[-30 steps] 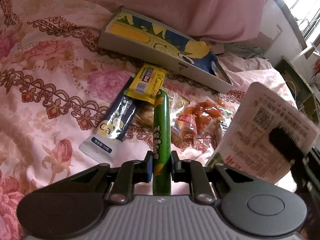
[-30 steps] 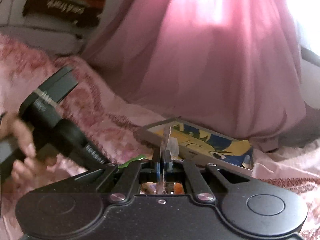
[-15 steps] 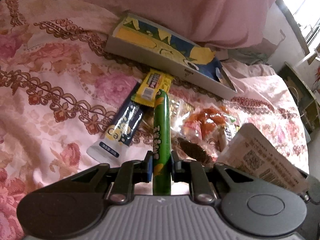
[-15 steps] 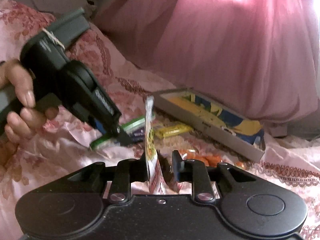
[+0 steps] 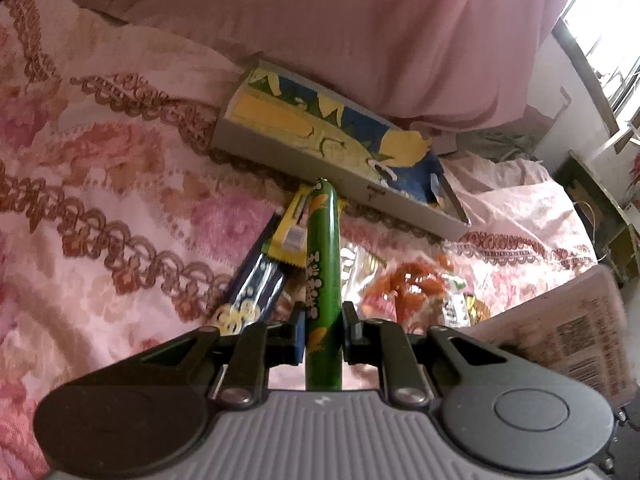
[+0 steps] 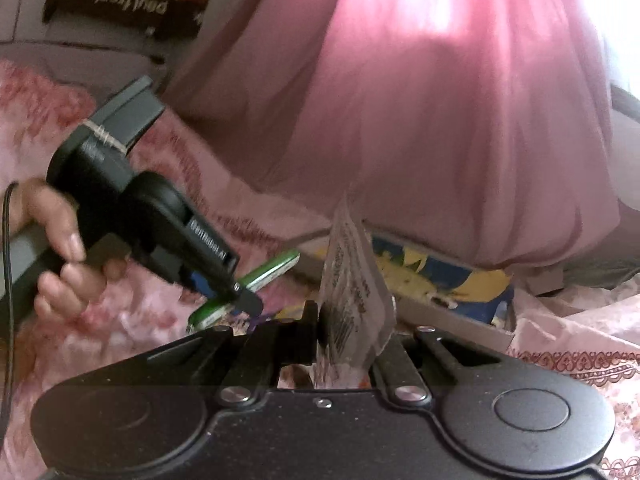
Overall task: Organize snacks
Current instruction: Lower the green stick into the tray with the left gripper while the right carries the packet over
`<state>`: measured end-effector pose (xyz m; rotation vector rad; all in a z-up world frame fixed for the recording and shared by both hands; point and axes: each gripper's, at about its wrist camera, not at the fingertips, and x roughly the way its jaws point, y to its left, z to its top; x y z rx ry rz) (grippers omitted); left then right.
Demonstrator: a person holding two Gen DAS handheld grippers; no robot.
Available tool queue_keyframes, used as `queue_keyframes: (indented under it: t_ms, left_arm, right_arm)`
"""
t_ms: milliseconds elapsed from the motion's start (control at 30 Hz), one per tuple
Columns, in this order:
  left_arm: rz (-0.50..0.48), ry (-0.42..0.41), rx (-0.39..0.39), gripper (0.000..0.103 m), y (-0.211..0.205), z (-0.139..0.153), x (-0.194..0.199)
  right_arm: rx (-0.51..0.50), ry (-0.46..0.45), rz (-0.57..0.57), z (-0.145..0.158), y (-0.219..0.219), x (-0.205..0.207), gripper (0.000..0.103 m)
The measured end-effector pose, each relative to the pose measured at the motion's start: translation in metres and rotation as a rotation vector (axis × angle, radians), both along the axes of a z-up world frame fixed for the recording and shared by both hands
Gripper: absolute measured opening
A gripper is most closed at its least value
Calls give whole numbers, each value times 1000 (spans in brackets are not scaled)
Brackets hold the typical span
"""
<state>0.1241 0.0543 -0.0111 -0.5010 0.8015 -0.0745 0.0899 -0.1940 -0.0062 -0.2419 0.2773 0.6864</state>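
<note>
My right gripper (image 6: 347, 334) pinched 1 printed packet (image 6: 352, 280) upright. My left hand (image 6: 60, 256) gripped the left gripper (image 6: 240, 294), clamped on 1 green stick (image 6: 256, 286). Beyond: 1 cardboard box (image 6: 432, 280), pink curtain (image 6: 420, 100).

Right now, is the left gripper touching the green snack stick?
Touching. The left wrist view shows the left gripper shut on the green snack stick, both pads pressed against its sides, with the stick lifted above the other snacks.

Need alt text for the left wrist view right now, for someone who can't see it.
The left hand-held gripper is shut on a green stick snack pointing away over a pink floral bedspread. Beyond it lie loose snack packets and a shallow open box with a yellow and blue cartoon print; a printed white packet fills the right edge.
</note>
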Motion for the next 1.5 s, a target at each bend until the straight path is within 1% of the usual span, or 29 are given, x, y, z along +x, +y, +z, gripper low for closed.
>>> queue_keyframes:
  t_ms: [100,200,300,400,500,567,667,767,867,1033,1100,1200,1300,1400,1433,1500]
  left_arm:
    - [3,-15,2,18,-1,6,8]
    - [8,-22,-1,18,-2,11,20]
    - [10,-28,13,18,-4,16,34]
    - [17,-34,33,18,-6,22,53]
    - [29,-27,35,18,-5,27,78]
    - [35,-26,54,18,-6,30,95]
    - [39,-21,95,18,-10,35,126]
    - [49,-7,115,18,-15,37,156]
    - [58,11,121,18,-23,34,186]
    - [73,53,101,18,-40,15,230]
    - [72,64,100,18,-47,5,242]
    - [62,76,112,18,-58,-7,258]
    - [58,90,118,18,-64,-17,266]
    - [50,108,145,19,-69,-21,267]
    - [51,115,156,19,-69,-23,267]
    - [52,123,164,19,-70,-23,266]
  right_arm:
    - [28,-1,-16,7,-6,10,5]
    - [49,-44,-29,18,-7,28,5]
    - [75,-71,-40,27,-6,58,5]
    - [113,-52,-55,29,-6,100,5]
    - [175,6,-87,25,-6,149,5]
    - [237,62,-124,20,-10,182,5]
    - [330,134,-175,10,-19,219,5]
    - [375,164,-203,-4,-23,246,5]
    - [413,221,-221,-19,-31,266,6]
    - [463,321,-252,-32,-47,294,8]
    - [469,345,-267,-35,-52,302,8]
    - [427,377,-290,-40,-50,309,10]
    - [389,416,-314,-44,-47,316,17]
    - [344,446,-335,-46,-45,321,30]
    - [329,459,-337,-45,-43,321,38]
    - [308,482,-334,-43,-41,320,42]
